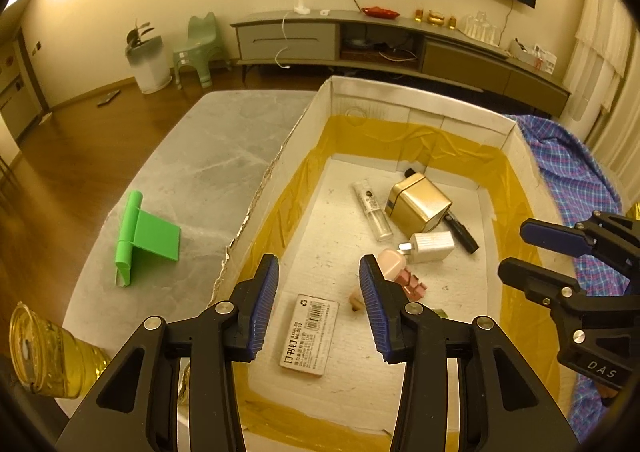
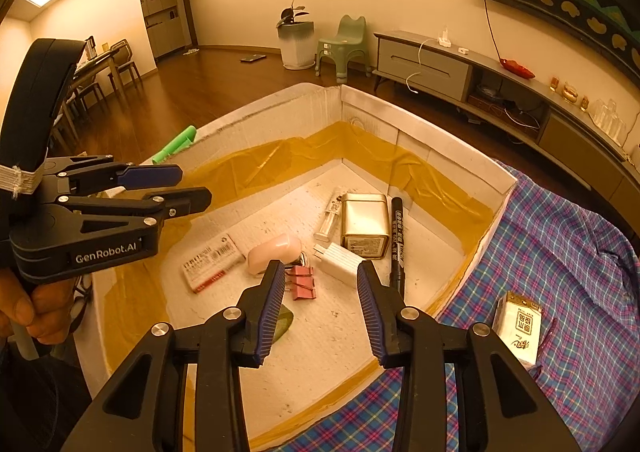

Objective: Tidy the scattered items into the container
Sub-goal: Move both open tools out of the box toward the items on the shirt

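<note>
Jaws apart over taped white box (image 1: 416, 104)

A white cardboard box (image 2: 420, 140), open-topped and lined with yellow tape, fills the frame's centre. Lying flat on its floor: a gold square tin (image 2: 365, 226), a black marker pen (image 2: 397, 240) just right of it, a clear tube (image 2: 330, 218) left of it, a white plug adapter (image 2: 338, 260), a pale pink oval case (image 2: 274, 252), pink binder clips (image 2: 302, 282) and a staples packet (image 2: 212, 262) at centre left.
</note>
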A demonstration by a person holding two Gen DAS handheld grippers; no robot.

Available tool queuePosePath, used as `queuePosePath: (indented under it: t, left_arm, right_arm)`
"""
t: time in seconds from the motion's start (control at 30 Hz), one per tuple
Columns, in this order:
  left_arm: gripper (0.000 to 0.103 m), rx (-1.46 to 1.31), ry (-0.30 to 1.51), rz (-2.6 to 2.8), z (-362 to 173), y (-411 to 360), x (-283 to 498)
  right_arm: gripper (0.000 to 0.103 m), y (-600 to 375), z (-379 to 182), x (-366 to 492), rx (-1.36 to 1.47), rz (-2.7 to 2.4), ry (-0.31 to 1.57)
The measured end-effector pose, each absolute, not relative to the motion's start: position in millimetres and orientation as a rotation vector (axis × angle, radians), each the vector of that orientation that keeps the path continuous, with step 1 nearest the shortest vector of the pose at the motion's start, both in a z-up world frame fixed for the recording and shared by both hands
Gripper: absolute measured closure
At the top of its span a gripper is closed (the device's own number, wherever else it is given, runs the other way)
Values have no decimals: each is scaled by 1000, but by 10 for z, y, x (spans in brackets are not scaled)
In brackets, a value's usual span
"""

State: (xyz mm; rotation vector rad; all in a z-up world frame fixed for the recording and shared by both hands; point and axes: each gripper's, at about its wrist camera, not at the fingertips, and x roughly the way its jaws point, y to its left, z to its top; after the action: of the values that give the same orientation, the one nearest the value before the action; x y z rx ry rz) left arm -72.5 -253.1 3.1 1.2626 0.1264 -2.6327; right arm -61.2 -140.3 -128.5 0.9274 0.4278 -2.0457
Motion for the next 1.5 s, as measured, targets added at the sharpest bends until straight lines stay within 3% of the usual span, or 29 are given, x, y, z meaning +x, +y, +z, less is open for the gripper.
queuePosePath:
  t: [0.83,1.2,1.33,1.5]
  left_arm:
    - [58,1138,22,-2707,531,-2009,-532]
    - [58,1067,98,-2857,771,-1572,-454]
    - [58,1070,81,-2917,807,-1340,-474]
    - [57,1139,42,-2950,680,-1030,-627]
  right_arm:
    - [63,-998,-725,-314,835,-2049,335]
    - [63,-14,-246,-742,819,-2148,13]
    - [63,329,-334,-1022,856,-2253,-33]
    - [63,489,-836,-1329,979,-2331,29]
